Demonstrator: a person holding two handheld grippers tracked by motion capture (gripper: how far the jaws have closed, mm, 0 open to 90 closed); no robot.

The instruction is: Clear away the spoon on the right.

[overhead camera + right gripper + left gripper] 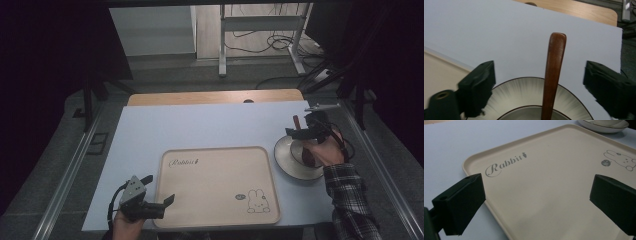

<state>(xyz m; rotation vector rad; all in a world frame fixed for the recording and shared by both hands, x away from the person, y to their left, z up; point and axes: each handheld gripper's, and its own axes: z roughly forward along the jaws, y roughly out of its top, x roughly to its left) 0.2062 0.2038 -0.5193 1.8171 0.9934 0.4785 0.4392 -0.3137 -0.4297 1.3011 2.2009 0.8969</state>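
I am looking at a wooden spoon (554,72) whose handle is rising up the middle of the right gripper view, its bowl end hidden below the frame edge, resting in a pale ceramic plate (524,92) with a dark rim line; in the high view that plate (285,155) is sitting at the right of centre, just beside the tray. I judge the spoon light, stiff and smooth, likely a little slick on its rounded lacquered sides, so I am planning to take it across the narrower mid-handle. The plate I am treating as fragile and prone to sliding on the pale blue mat (200,125). My right gripper (539,85) is hovering with its jaws wide apart either side of the handle, touching nothing. Further out, the beige Rabbit tray (544,185) is lying bare, its bunny print toward the right edge of the left gripper view. My left gripper (156,197) is waiting at the lower left of the high view, jaws spread over the tray's near corner.
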